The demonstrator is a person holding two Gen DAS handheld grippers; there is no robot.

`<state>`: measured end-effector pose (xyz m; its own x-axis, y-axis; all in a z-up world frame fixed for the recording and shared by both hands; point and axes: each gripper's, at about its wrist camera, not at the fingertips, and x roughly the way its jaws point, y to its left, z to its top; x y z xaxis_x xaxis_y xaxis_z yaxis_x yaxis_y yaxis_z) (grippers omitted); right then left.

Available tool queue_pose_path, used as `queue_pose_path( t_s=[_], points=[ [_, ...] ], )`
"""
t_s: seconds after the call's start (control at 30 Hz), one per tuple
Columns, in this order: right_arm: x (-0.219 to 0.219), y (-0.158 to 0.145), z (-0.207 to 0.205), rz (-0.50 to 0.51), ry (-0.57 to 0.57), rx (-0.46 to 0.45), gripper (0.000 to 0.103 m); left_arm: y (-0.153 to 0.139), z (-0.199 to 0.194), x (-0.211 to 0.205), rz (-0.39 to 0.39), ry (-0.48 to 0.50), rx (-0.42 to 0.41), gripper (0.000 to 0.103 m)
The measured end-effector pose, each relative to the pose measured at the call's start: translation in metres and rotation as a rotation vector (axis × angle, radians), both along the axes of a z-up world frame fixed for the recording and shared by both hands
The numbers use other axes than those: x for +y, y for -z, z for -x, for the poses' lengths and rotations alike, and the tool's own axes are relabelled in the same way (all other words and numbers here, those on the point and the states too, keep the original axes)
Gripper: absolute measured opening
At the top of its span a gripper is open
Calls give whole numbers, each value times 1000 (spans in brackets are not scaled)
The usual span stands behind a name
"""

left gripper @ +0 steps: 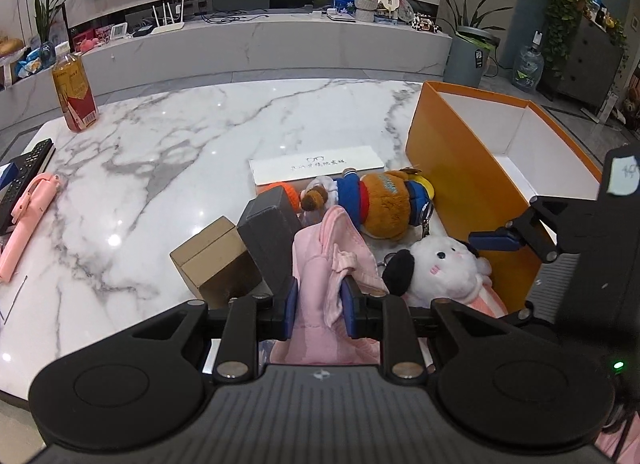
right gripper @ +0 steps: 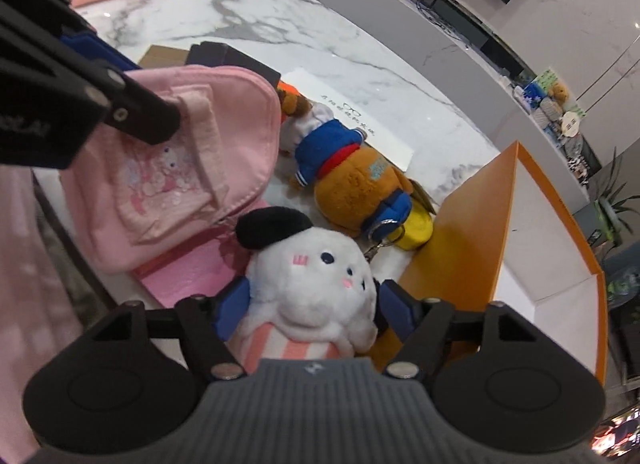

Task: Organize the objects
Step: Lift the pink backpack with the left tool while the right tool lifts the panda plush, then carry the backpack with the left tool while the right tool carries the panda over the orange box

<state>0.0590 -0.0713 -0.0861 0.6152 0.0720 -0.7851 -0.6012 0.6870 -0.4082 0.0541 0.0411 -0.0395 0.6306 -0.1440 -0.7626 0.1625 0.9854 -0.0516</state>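
My left gripper (left gripper: pixel 319 306) is shut on a small pink backpack (left gripper: pixel 320 264), also seen in the right wrist view (right gripper: pixel 192 152). My right gripper (right gripper: pixel 314 304) has its jaws around a white plush dog with a black ear (right gripper: pixel 316 288), which also shows in the left wrist view (left gripper: pixel 436 268); the blue pads touch its sides. A brown plush bear in blue clothes (left gripper: pixel 380 200) lies on the marble table (left gripper: pixel 180 152), beside the open orange box (left gripper: pixel 472 184). The bear (right gripper: pixel 352 180) and the box (right gripper: pixel 472 232) also show in the right wrist view.
A tan cardboard box (left gripper: pixel 212 264), a dark grey box (left gripper: pixel 272 232) and a white flat case (left gripper: pixel 316 168) lie near the toys. A drink bottle (left gripper: pixel 74 92), a remote (left gripper: pixel 24 180) and a pink stick (left gripper: pixel 28 220) are at the left. A TV bench stands behind.
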Motion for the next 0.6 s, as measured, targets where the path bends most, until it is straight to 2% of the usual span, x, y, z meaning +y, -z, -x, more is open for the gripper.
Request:
queue_pose_path(
  t_s=[0.13,0.17,0.2,0.27,0.43,0.6],
  points=[
    [2,4,0,48,-4,-42,62,4,0,0,23,5,17,27],
    [0,1,0,32,1,-49,51,6,0,1,30,2,22,27],
    [-2,-3,0,8,2,-46,47,6,0,1,32,-3,23,27],
    [-4,-10,-1,-33,13,-13,47,5,3,0,27,-10,14,27],
    [-7,-18,6,-67,-1,-30,45,-5,6,1,34,-24,-13,27],
    [-20,-63,19,-202,-4,-56,45,-23,13,4,54,-50,-53,27]
  ],
)
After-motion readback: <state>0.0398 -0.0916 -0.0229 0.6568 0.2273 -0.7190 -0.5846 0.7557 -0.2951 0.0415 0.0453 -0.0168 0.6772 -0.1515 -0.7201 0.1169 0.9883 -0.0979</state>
